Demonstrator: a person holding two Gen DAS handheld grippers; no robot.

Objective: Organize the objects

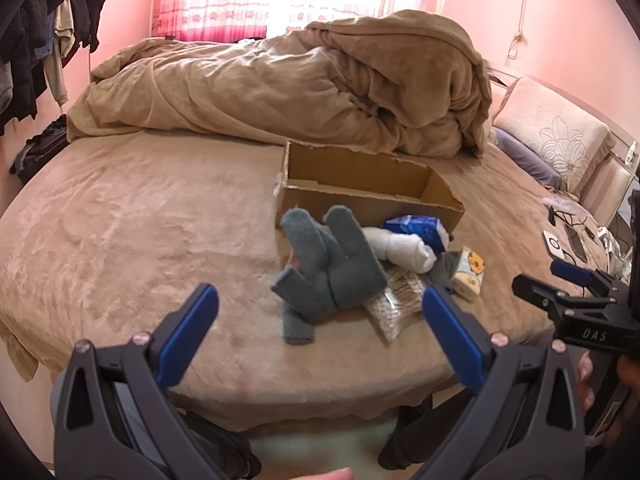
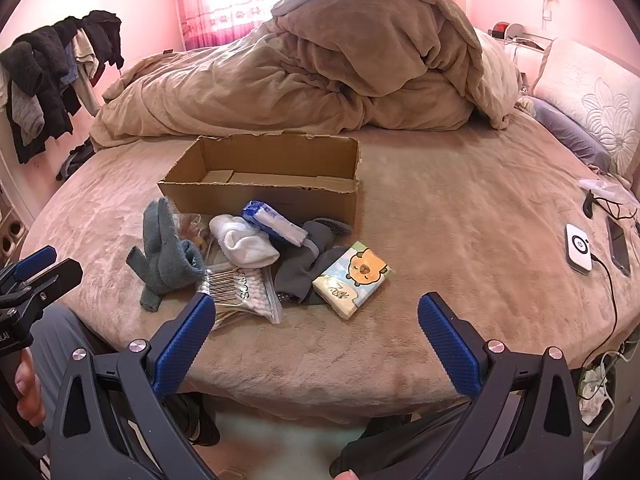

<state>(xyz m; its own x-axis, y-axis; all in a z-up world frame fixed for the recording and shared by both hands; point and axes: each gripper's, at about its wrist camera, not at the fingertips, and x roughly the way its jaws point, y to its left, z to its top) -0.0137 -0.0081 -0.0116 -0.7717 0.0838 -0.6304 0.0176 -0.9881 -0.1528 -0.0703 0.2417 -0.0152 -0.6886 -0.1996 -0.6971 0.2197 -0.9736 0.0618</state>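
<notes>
An empty cardboard box (image 2: 256, 194) (image 1: 360, 196) stands open on the bed. In front of it lies a pile: grey-blue gloves (image 2: 168, 256) (image 1: 332, 264), white socks (image 2: 242, 244) (image 1: 404, 248), a blue tissue pack (image 2: 272, 222) (image 1: 420, 228), dark grey socks (image 2: 308, 264), a bag of cotton swabs (image 2: 244, 288) (image 1: 396, 304) and a cartoon tissue pack (image 2: 352, 276) (image 1: 468, 272). My left gripper (image 1: 320, 312) is open, just short of the gloves. My right gripper (image 2: 316, 320) is open, just short of the cartoon pack; it also shows at the right of the left wrist view (image 1: 560, 284).
A heaped tan duvet (image 2: 320, 72) lies behind the box. Pillows (image 2: 592, 100) are at the right. A white charger (image 2: 578, 246), a phone (image 2: 618, 246) and cables lie on the bed's right side. Clothes hang on a rack (image 2: 52, 76) at the left.
</notes>
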